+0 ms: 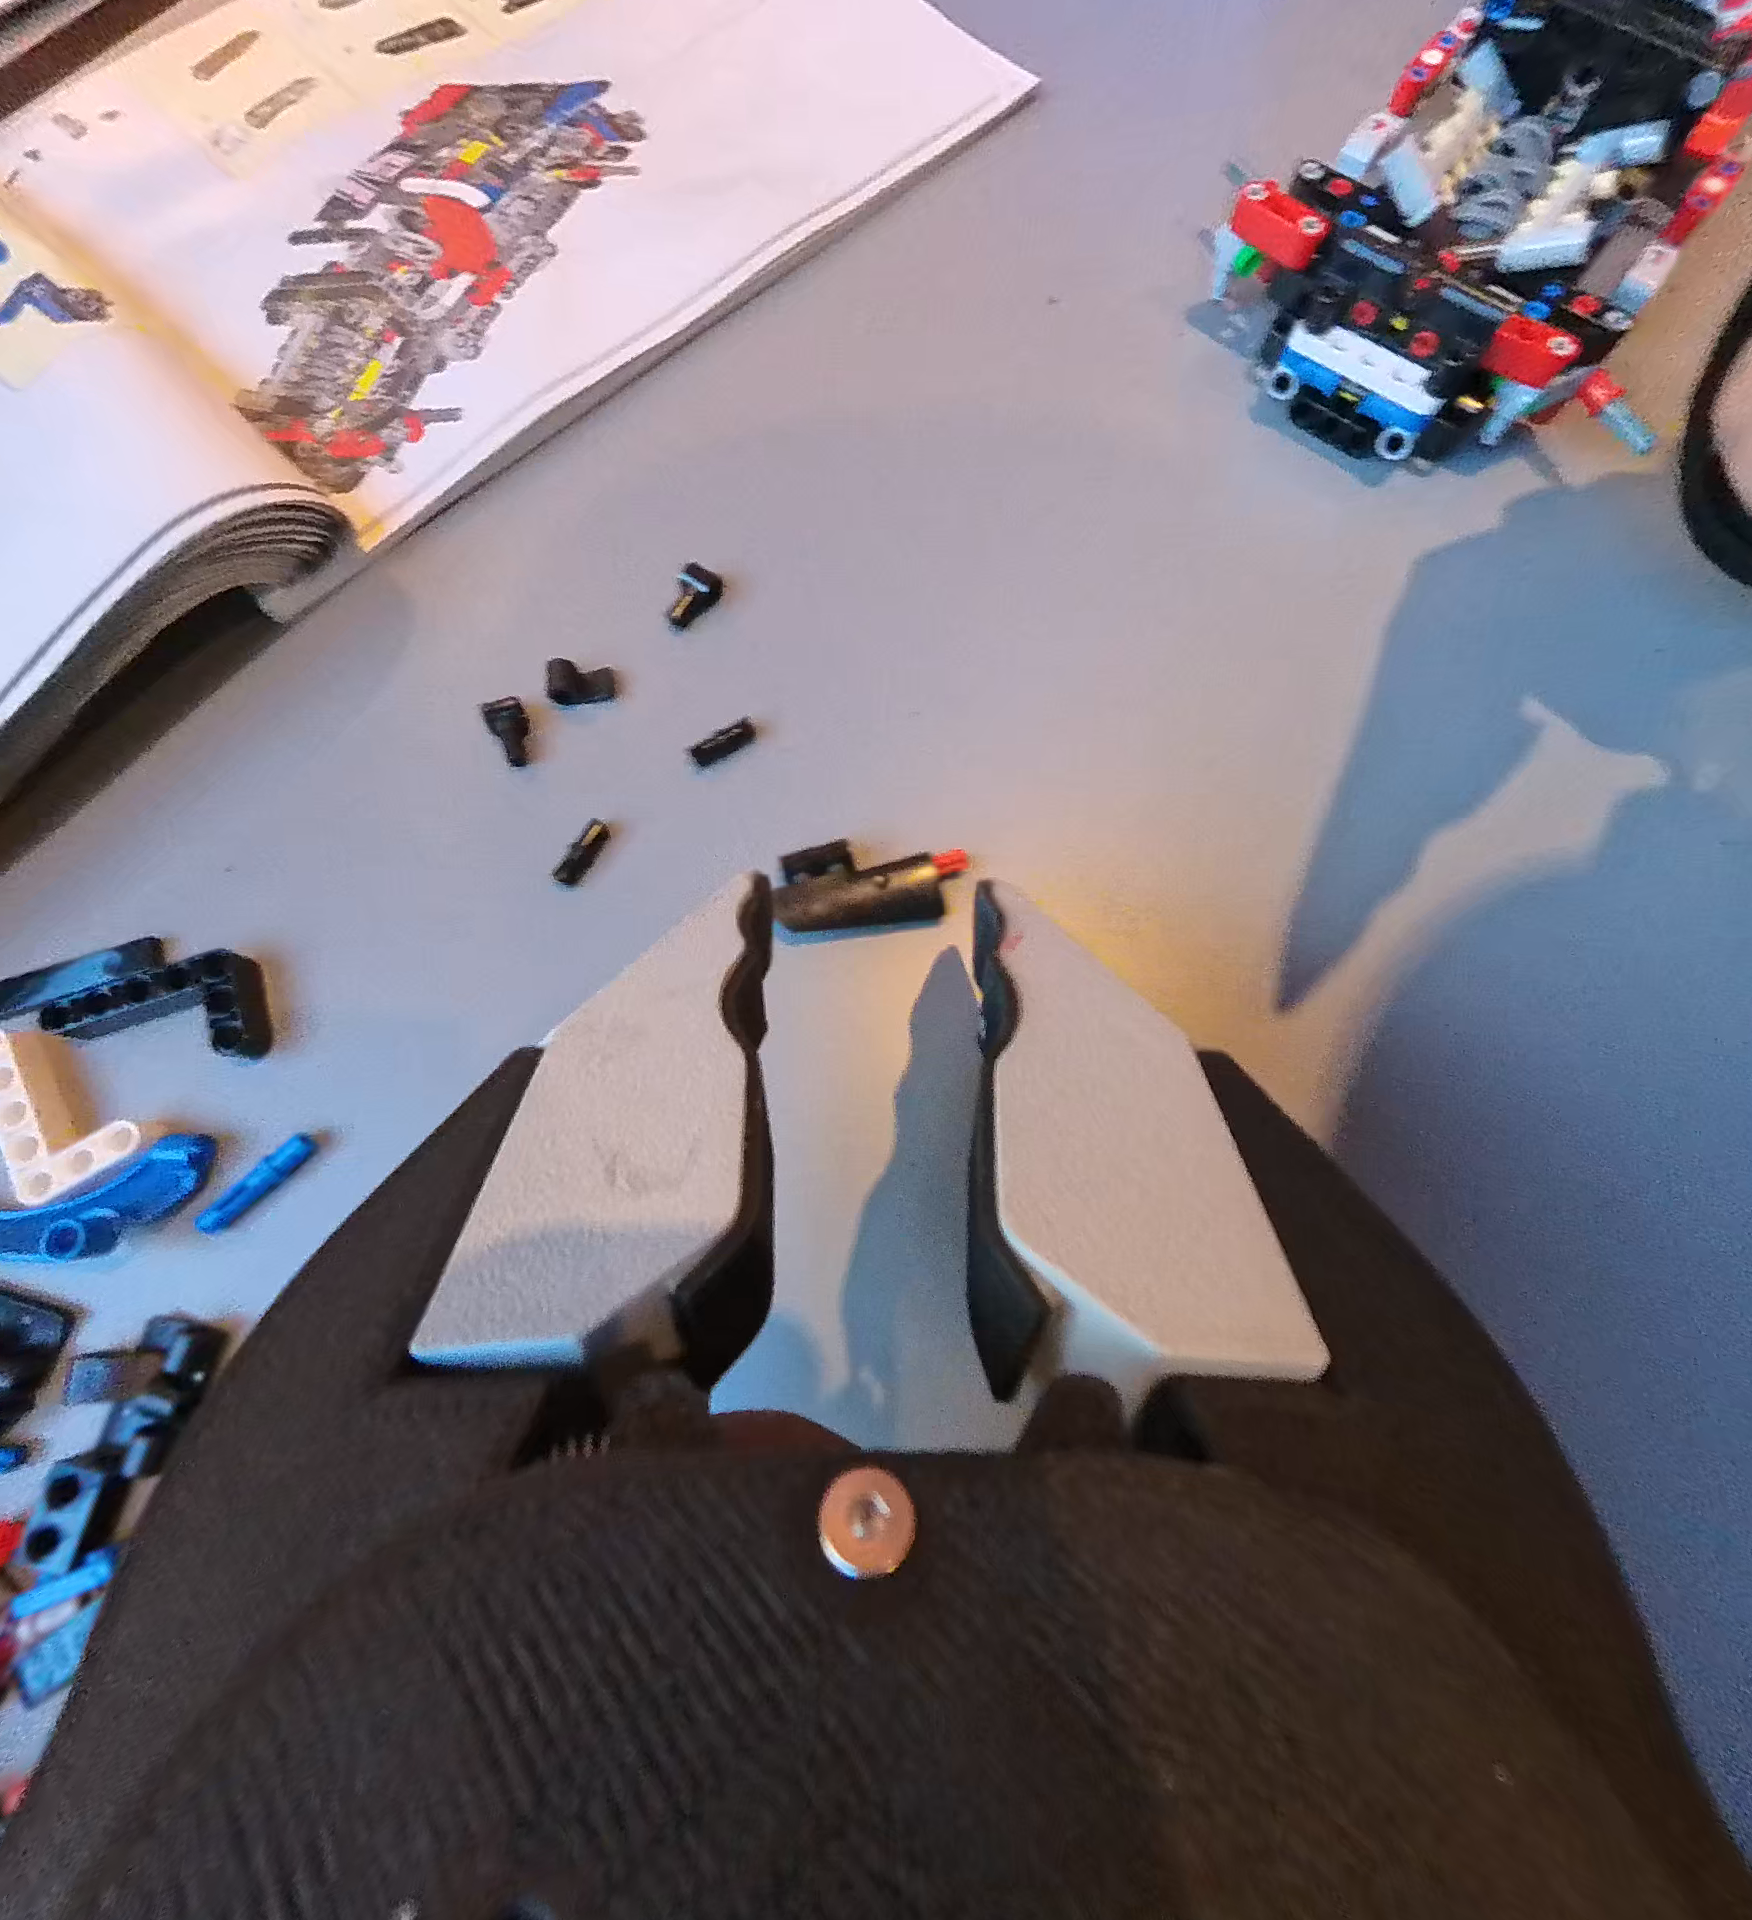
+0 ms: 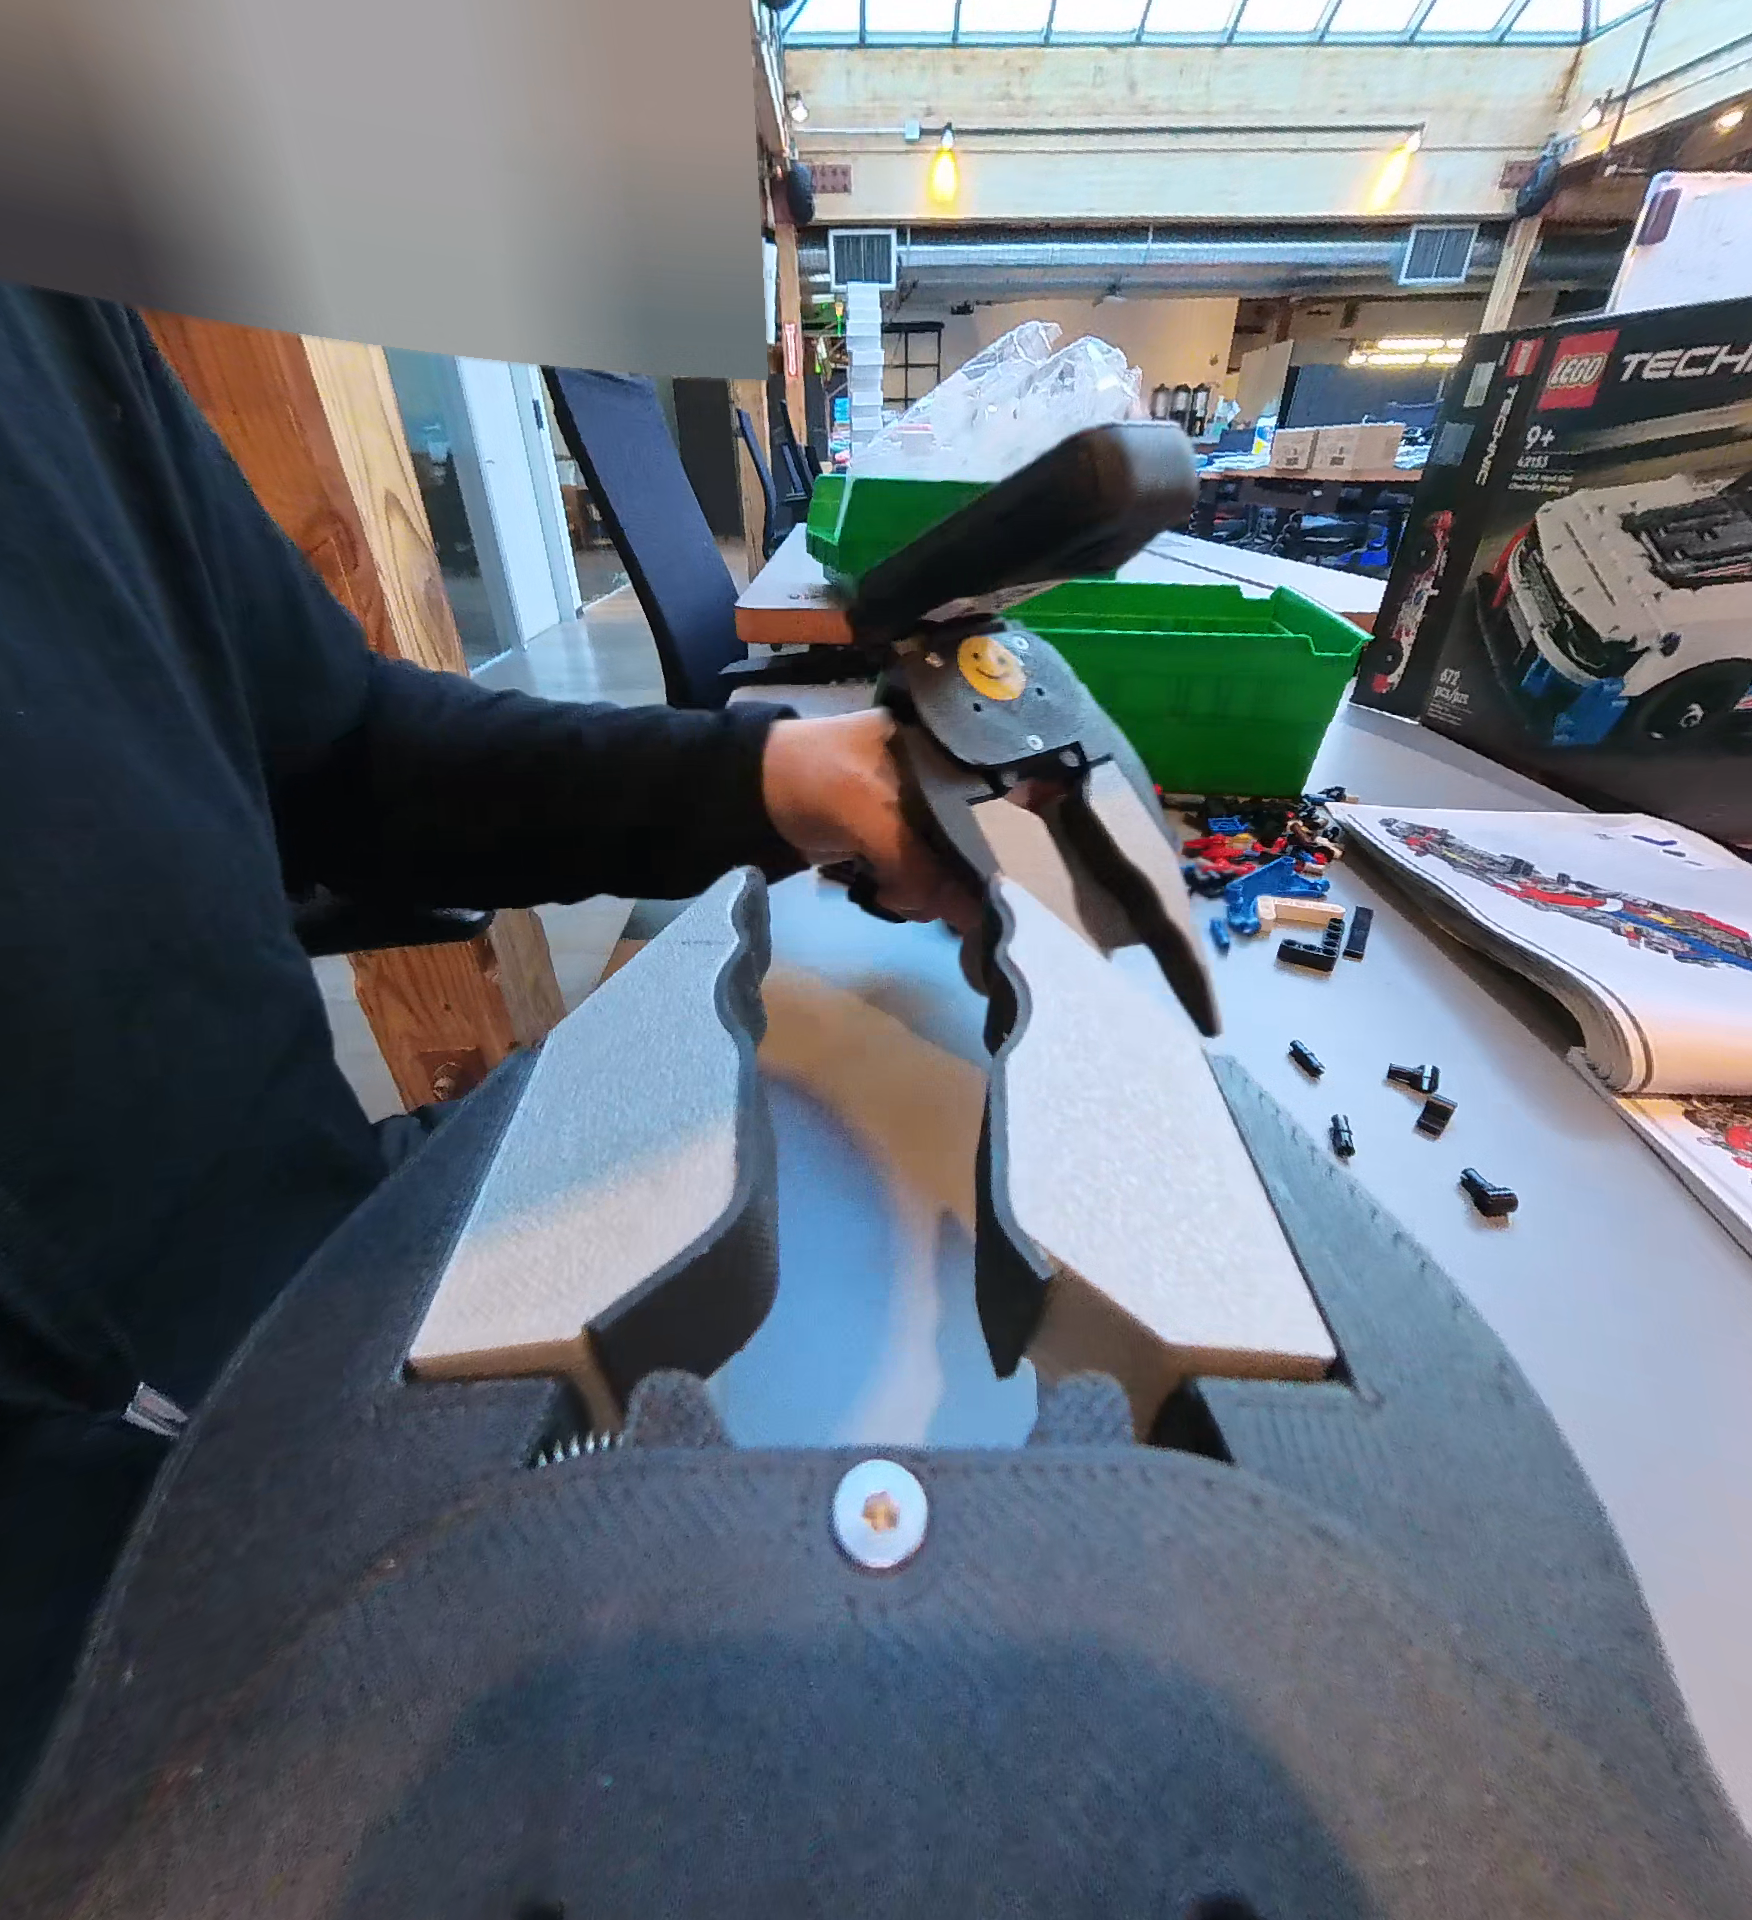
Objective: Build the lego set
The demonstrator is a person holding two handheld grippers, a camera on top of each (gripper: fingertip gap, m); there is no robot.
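**Hidden, cropped, blurred**

Cut off at the top and left edges: instruction booklet [image 1: 643,208], its print too soft to make out. Cropped at the top right corner: part-built model [image 1: 1454,239]. Smeared by motion and cut by the left edge: heap of loose pieces [image 1: 10,1621], single shapes beyond telling. Half behind the left finger's tip: small black piece with a red end [image 1: 867,883]. Masked by a grey patch: upper left of the right wrist view. Cropped at the right edge: set box [image 2: 1630,540]. Mostly hidden behind the other gripper: green bin [image 2: 1194,675].
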